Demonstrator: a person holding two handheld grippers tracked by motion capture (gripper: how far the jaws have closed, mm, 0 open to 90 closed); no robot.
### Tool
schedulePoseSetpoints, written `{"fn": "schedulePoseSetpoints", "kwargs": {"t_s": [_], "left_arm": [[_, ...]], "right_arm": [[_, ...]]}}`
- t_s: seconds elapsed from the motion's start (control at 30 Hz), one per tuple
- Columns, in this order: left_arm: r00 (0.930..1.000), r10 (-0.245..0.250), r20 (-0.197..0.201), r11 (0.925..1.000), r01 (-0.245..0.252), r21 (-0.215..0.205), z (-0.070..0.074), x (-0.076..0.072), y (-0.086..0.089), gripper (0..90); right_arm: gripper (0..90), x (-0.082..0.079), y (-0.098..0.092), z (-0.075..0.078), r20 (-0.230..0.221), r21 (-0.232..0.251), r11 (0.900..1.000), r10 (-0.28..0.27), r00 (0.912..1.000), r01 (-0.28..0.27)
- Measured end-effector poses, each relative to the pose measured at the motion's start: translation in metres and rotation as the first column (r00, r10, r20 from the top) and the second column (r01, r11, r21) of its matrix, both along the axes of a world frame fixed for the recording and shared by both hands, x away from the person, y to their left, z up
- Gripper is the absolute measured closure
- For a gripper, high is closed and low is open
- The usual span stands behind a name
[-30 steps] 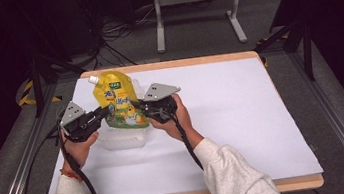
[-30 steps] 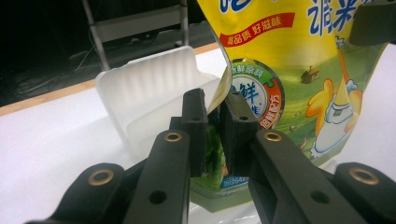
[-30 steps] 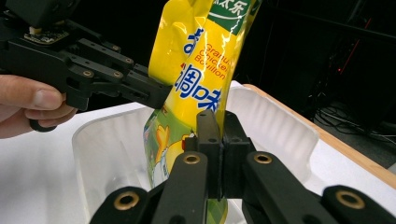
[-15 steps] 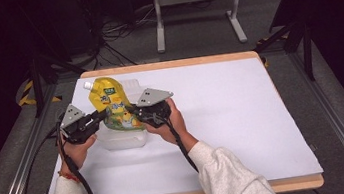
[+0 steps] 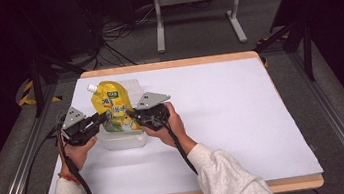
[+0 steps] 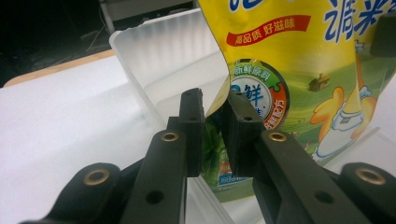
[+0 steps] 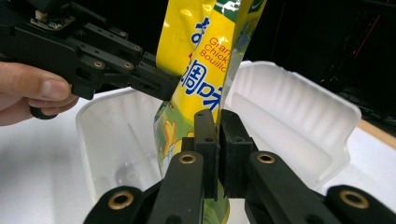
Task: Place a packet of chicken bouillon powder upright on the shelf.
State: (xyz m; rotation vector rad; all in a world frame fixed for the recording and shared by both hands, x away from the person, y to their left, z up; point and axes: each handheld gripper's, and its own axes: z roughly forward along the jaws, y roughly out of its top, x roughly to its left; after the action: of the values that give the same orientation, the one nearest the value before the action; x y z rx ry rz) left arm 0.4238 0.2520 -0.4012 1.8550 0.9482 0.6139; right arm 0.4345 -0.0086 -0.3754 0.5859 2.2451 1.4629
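Over the left part of the white worktop (image 5: 223,120), a yellow pouch (image 5: 113,107) stands in a clear tub (image 5: 121,140), held between the two grippers. Its long axis runs close to upright, leaning a little away from the person in the high view. The white spout (image 5: 91,88) is at the top, at the pouch's far-left corner, and the bottom end sits down inside the tub. The printed face is turned toward the person.

The left gripper (image 5: 103,117) comes in from the pouch's left side. In the left gripper view its jaws are almost closed, and the pouch's side edge (image 6: 219,100) runs into the narrow gap between them; the pads look to be pinching that edge. The right gripper (image 5: 131,113) comes in from the opposite side. In the right gripper view its jaws are nearly shut on the pouch's other edge (image 7: 218,105), which passes straight between the pads. The left gripper (image 7: 154,77) shows there too, at the far side of the pouch, with a hand (image 7: 32,93) on it.

The tub's ribbed lid (image 7: 289,121) stands open behind the pouch.
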Motion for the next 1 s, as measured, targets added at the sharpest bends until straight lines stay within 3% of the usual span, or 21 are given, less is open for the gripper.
{"fn": "schedulePoseSetpoints", "kwargs": {"t_s": [0.23,0.37,0.63,1.0], "left_arm": [[0.9999,-0.013,-0.007,0.9999,0.013,0.003,-0.004,-0.001,0.0,78.3],[0.9998,-0.019,-0.004,0.9998,0.019,0.01,-0.005,-0.001,0.0,79.0],[0.9998,-0.02,0.009,0.998,0.02,0.061,-0.005,-0.006,-0.004,79.8],[0.9996,-0.021,0.019,0.9984,0.02,0.054,-0.008,-0.009,-0.003,80.4]], "right_arm": [[87.0,0.001,-0.001,-0.012,-0.019,-0.032,0.999,-0.007,0.9998,0.006],[86.9,0.003,-0.003,-0.017,-0.028,-0.026,1.0,-0.008,0.9996,0.007],[86.5,0.001,-0.004,-0.021,-0.029,-0.027,1.0,0.001,0.9996,-0.002],[84.4,0.0,-0.005,-0.024,-0.026,-0.034,0.999,0.019,0.9995,-0.02]]}}
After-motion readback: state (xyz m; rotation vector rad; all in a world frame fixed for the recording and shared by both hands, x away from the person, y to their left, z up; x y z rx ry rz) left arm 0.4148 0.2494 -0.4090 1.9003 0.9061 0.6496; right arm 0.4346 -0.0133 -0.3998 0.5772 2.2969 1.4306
